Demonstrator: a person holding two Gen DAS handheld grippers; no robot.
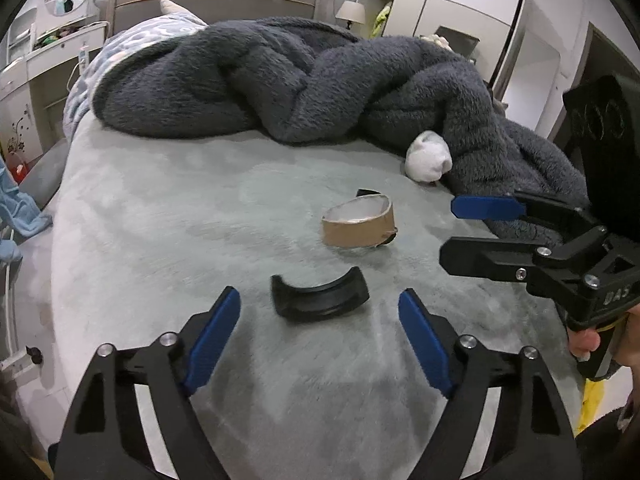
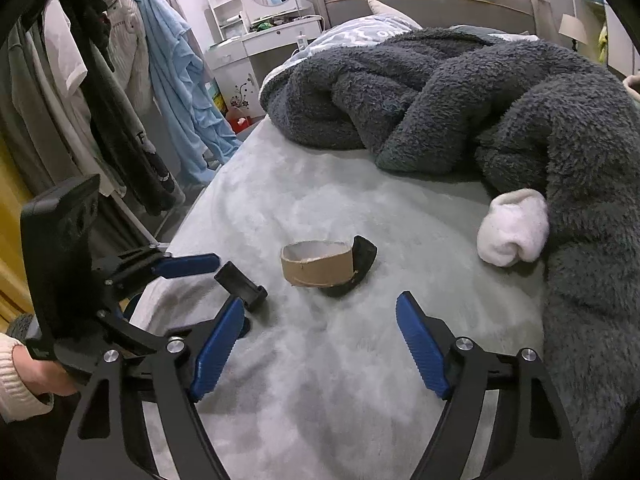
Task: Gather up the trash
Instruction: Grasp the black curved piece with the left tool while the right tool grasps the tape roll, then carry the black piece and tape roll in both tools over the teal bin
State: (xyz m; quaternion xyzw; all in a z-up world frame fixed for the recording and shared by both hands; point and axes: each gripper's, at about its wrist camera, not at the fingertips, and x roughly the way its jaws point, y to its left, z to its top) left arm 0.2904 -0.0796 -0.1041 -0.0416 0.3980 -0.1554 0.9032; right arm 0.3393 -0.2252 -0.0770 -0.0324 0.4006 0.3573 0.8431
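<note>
A grey bed cover [image 1: 160, 240] carries a rumpled dark fleece blanket [image 1: 280, 80], a white sock [image 1: 428, 156], a cardboard tape core [image 1: 358, 222] and a curved black plastic piece [image 1: 320, 294]. The left gripper [image 1: 320, 340] and right gripper [image 2: 320, 340] gape wide, empty, hovering near that trash.

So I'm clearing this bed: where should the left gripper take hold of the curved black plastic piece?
Grip the curved black plastic piece across its middle, coming down from above with the open left gripper. It lies flat on the grey bedspread, ends pointing away, with its thin wall probably easiest to pinch at mid-arc.
</note>
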